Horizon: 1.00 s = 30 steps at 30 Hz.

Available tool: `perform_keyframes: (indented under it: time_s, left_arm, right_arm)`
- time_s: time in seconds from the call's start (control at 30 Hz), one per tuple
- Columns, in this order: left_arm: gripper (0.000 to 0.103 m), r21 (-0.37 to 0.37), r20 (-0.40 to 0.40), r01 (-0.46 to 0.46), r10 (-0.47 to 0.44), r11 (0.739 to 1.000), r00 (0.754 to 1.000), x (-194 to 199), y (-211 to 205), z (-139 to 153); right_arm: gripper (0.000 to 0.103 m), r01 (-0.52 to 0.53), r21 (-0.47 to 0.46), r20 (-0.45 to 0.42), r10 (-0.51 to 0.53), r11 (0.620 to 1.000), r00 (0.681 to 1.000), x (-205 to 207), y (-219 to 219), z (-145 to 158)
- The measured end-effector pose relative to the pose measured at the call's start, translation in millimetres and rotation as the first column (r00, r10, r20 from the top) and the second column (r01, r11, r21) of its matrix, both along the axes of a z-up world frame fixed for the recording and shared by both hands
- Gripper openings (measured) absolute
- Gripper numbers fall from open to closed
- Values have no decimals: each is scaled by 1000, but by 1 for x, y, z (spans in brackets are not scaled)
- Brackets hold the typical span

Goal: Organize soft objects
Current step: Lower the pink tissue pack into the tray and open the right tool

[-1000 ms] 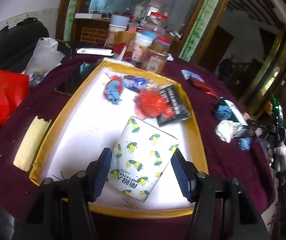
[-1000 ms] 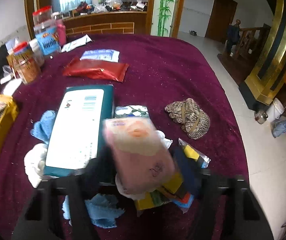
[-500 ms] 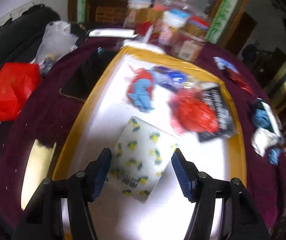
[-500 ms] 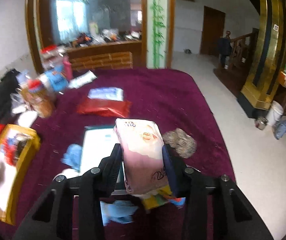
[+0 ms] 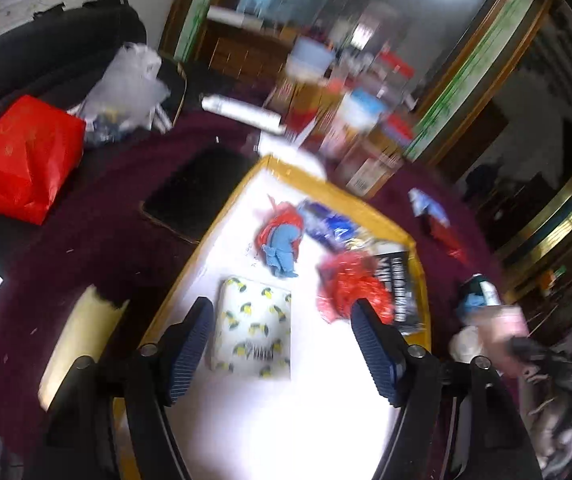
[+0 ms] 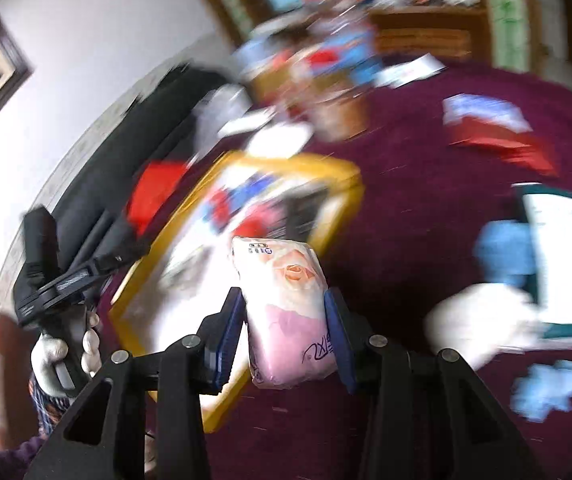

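Observation:
A yellow-rimmed white tray (image 5: pixel 213 232) holds a lemon-print tissue pack (image 5: pixel 253 332), a red and blue soft toy (image 5: pixel 281 240), a red crinkly bag (image 5: pixel 350 288) and a black packet (image 5: pixel 402 284). My left gripper (image 5: pixel 281 344) hangs over the lemon pack with its jaws opening; the pads stand clear of the pack, which lies flat on the tray. My right gripper (image 6: pixel 283 308) is shut on a pink tissue pack (image 6: pixel 281 276), held above the maroon cloth by the tray's (image 6: pixel 326 168) near corner. In the left wrist view that pink pack (image 5: pixel 502 320) shows at the right.
A red bag (image 5: pixel 25 160) and a dark flat slab (image 5: pixel 193 192) lie left of the tray, with jars (image 5: pixel 358 120) behind it. In the right wrist view a teal box (image 6: pixel 558 256), blue cloths (image 6: pixel 502 248), a white cloth (image 6: pixel 478 320) and a red packet (image 6: pixel 498 140) lie right. A gloved hand (image 6: pixel 61 352) holds the left gripper.
The left jaws spread away from the lemon pack, which now lies flat on the tray. The right gripper closed on the pink pack, lifted it and swung left toward the tray.

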<state>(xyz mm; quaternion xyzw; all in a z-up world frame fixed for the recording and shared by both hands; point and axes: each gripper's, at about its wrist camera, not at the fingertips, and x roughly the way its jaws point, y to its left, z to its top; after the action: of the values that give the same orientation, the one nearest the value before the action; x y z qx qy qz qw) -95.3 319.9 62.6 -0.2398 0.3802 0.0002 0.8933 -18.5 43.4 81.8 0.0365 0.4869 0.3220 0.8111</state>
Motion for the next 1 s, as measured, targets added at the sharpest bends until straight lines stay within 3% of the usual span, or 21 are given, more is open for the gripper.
perform_keyframes:
  time_s: [0.1, 0.23, 0.4, 0.57, 0.67, 0.8, 0.93, 1.0]
  left_arm:
    - [76, 4, 61, -5, 4, 1000, 998, -26, 6, 7]
    - [76, -3, 121, -30, 30, 1000, 992, -50, 19, 11]
    - [76, -34, 146, -41, 46, 999, 988, -62, 36, 8]
    - [76, -55, 156, -49, 57, 997, 986, -68, 42, 8]
    - [78, -63, 156, -40, 50, 997, 987, -71, 40, 8]
    - [80, -52, 162, -30, 38, 998, 986, -75, 33, 11]
    - [81, -42, 175, 7, 1, 999, 985, -76, 15, 17]
    - [81, -30, 180, 32, -26, 999, 983, -75, 2, 20]
  right_arm:
    - [40, -101, -60, -39, 99, 993, 994, -3, 55, -20]
    - [40, -173, -244, -29, 171, 954, 985, -8, 126, -50]
    - [40, -118, -406, 61, 156, 906, 986, 11, 170, -67]
    - [45, -99, -453, 120, 171, 886, 978, 31, 195, -69]
    - [49, -99, -366, 116, 151, 925, 982, 26, 184, -54]
    - [70, -47, -254, 195, 99, 966, 976, 5, 138, -14]
    - [78, 90, -211, 379, -4, 973, 925, -28, 56, 25]
    - [88, 169, -205, 457, -58, 964, 887, -39, 19, 34]
